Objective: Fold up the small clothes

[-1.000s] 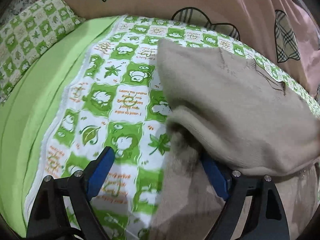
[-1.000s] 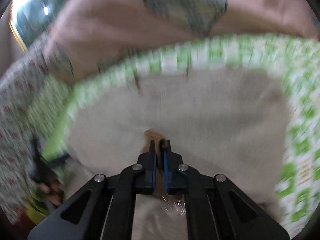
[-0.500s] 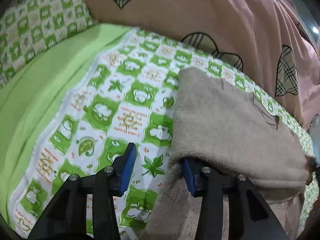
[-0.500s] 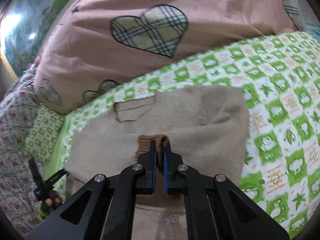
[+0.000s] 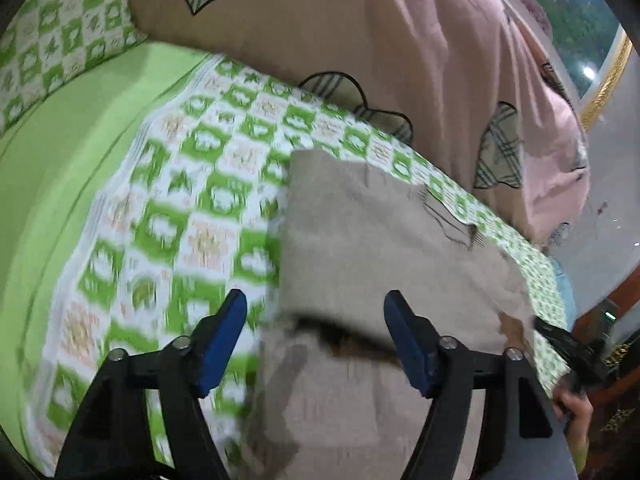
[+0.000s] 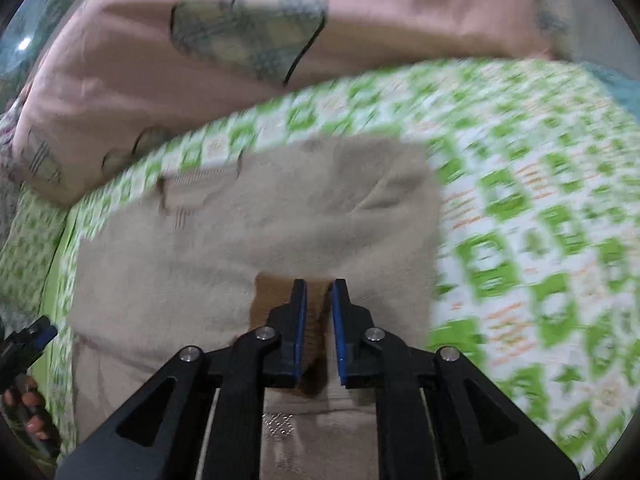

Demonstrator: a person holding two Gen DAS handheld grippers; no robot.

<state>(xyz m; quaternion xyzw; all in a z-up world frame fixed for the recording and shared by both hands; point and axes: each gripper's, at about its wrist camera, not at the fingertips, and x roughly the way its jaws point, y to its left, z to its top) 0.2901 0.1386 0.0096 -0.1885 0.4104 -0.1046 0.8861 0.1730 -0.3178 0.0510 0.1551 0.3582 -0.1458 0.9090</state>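
Beige knit garment [image 5: 384, 248] folded over on itself, lying flat on green-and-white checked sheet [image 5: 200, 216], far edge close to the sheet's rear border. Upper layer ending in a fold line near the grippers; brown ribbed collar [image 6: 276, 292] exposed at that fold. Small stitched pocket or patch [image 6: 196, 188] visible toward the garment's far left corner in the right wrist view.

Left gripper [image 5: 316, 336]: released, jaws just opening again, set well apart over the garment's left edge, right blue pad above the fabric, left pad over bare sheet; nothing pinched. Right gripper [image 6: 320, 312]: jaws just easing apart, narrow gap, brown collar between them, pads no longer pressing as far as blur allows. Hand [image 5: 572, 408] on the right gripper's handle seen at the garment's right edge.

Surroundings: pink quilt with plaid hearts [image 6: 280, 40] bunched along the sheet's rear edge, just beyond the garment. Plain green strip [image 5: 60, 184] at the sheet's left side; checked pillow [image 5: 52, 40] in the far left corner. Both views motion-blurred.
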